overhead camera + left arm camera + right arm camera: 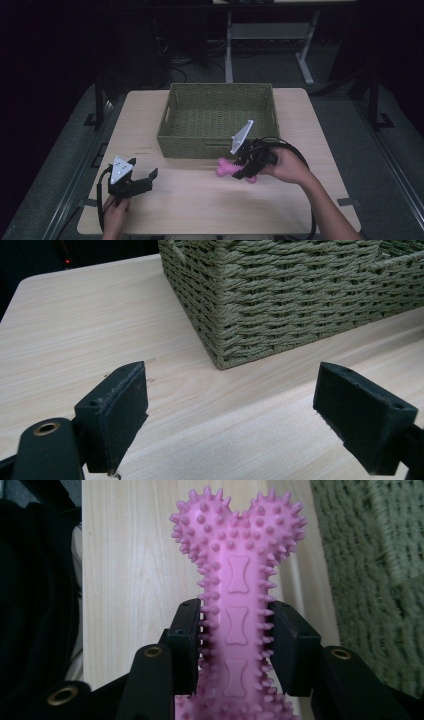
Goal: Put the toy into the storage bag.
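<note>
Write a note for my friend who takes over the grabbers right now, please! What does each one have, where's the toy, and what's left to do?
Right gripper: shut on the shaft of the pink spiky rubber bone toy, held in front of the basket's near wall.
Left gripper: open, nothing in it, low over the pale wooden table at the near left.
Green woven rectangular basket: at the table's far middle, with nothing visible inside.
Done: the bone is gripped.
Left, probably: carry the bone over the near wall and let go inside the basket.
</note>
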Action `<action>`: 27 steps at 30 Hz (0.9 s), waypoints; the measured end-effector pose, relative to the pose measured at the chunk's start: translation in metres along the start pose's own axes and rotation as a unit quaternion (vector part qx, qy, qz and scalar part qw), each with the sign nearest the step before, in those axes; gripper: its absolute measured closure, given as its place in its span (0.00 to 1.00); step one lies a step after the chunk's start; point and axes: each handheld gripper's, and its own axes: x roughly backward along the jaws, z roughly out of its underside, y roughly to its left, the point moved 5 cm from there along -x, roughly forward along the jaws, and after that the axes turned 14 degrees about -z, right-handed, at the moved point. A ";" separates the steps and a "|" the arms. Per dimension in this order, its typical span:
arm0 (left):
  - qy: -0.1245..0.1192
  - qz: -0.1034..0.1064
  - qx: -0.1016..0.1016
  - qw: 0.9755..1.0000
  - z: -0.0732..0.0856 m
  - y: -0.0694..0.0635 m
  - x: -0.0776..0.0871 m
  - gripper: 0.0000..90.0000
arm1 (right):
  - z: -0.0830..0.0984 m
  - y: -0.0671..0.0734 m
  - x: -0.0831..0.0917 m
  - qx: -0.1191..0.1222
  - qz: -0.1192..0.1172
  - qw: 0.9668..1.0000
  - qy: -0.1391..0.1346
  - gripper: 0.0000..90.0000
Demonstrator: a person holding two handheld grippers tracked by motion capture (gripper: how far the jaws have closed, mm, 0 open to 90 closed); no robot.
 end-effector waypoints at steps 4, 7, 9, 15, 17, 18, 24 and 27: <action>-0.002 0.000 -0.001 1.000 0.000 0.000 0.000 0.15 | -0.004 -0.004 0.008 0.001 0.000 1.000 -0.004 0.65; -0.001 -0.001 0.001 1.000 0.000 0.000 0.000 0.15 | -0.006 -0.006 0.014 0.002 0.001 1.000 -0.005 0.65; -0.001 -0.001 0.002 1.000 0.000 0.001 0.000 0.15 | -0.008 -0.009 0.020 0.001 0.002 1.000 -0.007 0.65; -0.001 -0.001 0.002 1.000 0.000 0.000 0.000 0.15 | -0.012 -0.014 0.033 0.000 0.002 1.000 -0.008 0.65; 0.000 0.000 0.002 1.000 0.000 0.000 0.000 0.15 | -0.013 -0.016 0.035 0.000 0.002 1.000 -0.011 0.65; -0.001 0.000 0.002 1.000 0.000 0.001 0.000 0.15 | -0.015 -0.017 0.037 -0.001 0.000 1.000 -0.014 0.65; -0.001 -0.002 0.003 1.000 0.000 0.002 0.000 0.15 | -0.022 -0.022 0.047 0.004 0.002 1.000 -0.020 0.65; -0.003 -0.003 0.005 1.000 -0.001 0.003 0.000 0.15 | -0.025 -0.026 0.051 0.002 0.006 1.000 -0.016 0.65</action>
